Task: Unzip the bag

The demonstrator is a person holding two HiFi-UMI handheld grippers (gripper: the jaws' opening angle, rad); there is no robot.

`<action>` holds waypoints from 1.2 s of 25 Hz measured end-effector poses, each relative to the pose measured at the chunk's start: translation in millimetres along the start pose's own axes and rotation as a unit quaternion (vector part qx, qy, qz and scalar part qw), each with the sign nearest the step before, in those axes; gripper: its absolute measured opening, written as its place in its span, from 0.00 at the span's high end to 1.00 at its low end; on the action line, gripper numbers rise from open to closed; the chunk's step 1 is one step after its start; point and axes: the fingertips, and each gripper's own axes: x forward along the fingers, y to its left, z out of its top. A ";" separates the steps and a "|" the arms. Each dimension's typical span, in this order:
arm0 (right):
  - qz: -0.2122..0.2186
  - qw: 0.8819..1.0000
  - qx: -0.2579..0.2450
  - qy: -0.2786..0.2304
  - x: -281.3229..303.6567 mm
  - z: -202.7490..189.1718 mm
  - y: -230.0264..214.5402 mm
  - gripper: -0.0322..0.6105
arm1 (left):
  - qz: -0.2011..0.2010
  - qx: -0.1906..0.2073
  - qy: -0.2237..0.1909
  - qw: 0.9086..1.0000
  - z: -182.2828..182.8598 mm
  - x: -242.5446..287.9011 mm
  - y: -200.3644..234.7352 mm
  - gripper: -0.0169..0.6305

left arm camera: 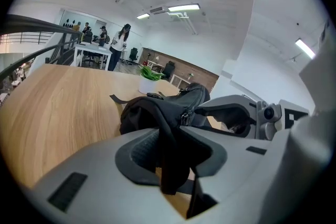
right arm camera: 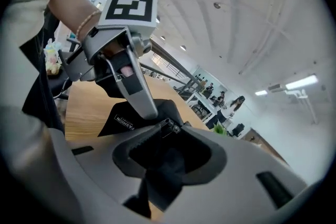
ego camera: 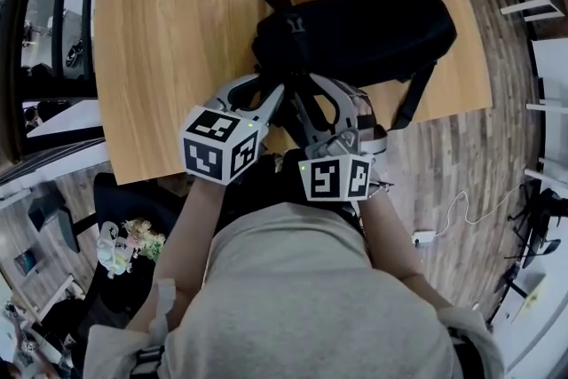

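With the black backpack [ego camera: 373, 35] at the tabletop's [ego camera: 160, 31] near edge, the left gripper [left arm camera: 169, 157] pinched its fabric and the right gripper [right arm camera: 167, 157] clamped cloth beside the zipper slider [right arm camera: 167, 125], so a pull there risked dragging it off unopened.

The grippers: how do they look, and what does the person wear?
The left gripper and right gripper are light grey, with dark ribbed pads in the jaws. Each bears a white cube with black square markers. The person wears a pale top.
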 end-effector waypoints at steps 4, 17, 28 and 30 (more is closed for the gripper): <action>-0.012 0.999 -0.038 0.003 2.5 -2.1 2.4 0.73 | -0.001 -0.003 0.000 1.000 -0.1 0.8 1.0 0.79; 0.022 0.998 -0.061 0.019 15.0 -9.9 14.6 0.67 | -0.011 -0.029 -0.001 1.000 -2.8 -1.2 1.9 0.85; 0.029 0.997 -0.061 0.024 14.2 -12.1 7.7 0.72 | -0.014 -0.030 -0.005 0.999 -2.2 -1.9 -0.9 0.86; 0.027 0.998 -0.055 0.021 11.6 -9.7 5.9 0.72 | -0.013 -0.031 -0.006 0.999 -1.5 -2.1 0.2 0.86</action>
